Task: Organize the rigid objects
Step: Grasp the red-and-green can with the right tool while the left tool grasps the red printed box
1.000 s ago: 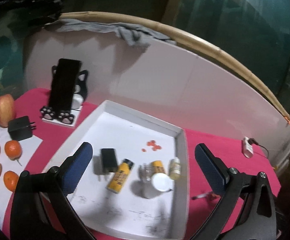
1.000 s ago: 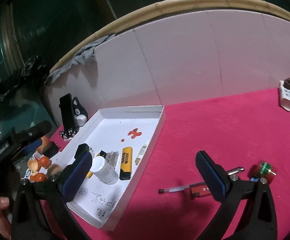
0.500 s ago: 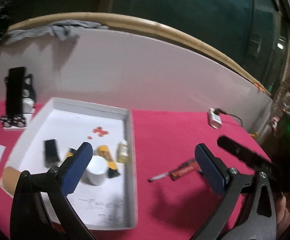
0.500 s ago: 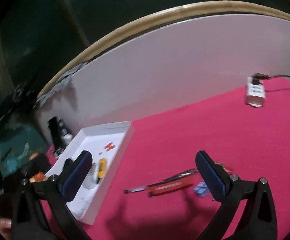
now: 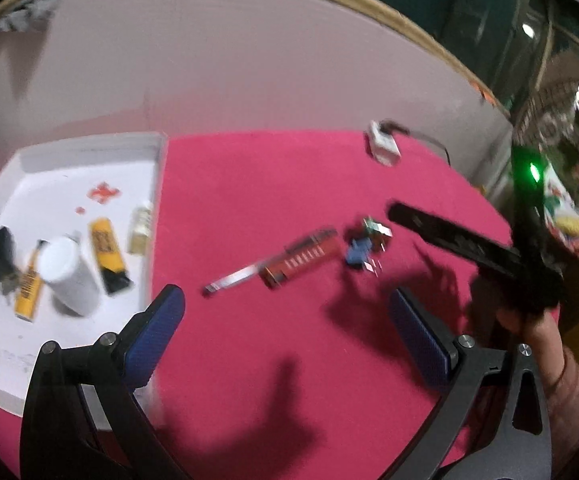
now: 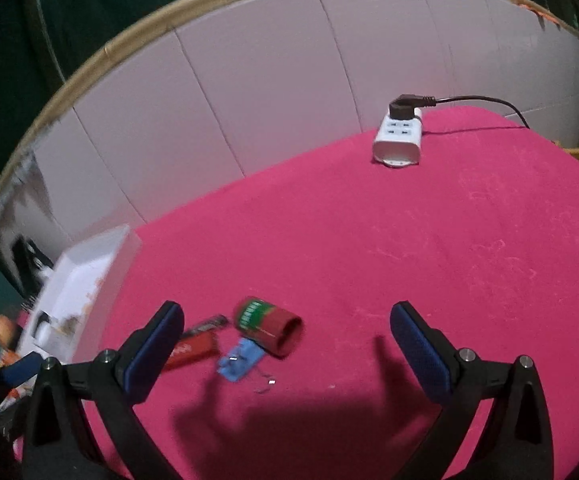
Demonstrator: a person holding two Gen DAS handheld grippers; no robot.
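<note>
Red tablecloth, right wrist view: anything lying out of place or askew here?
Yes. A red and green can lies tipped on its side on the tablecloth, beside a red packet and a blue piece, all outside the white tray.

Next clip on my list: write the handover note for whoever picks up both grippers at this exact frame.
Left gripper: open, empty, above the pink cloth beside the white tray.
Right gripper: open, empty, above the loose pile.
Done: in the tray lie a white bottle, two yellow lighters, a black charger and a small vial.
Left: on the cloth, outside the tray, are the red-handled tool, the red and green roll, the blue piece and small metal bits beside it. None is gripped yet.
</note>
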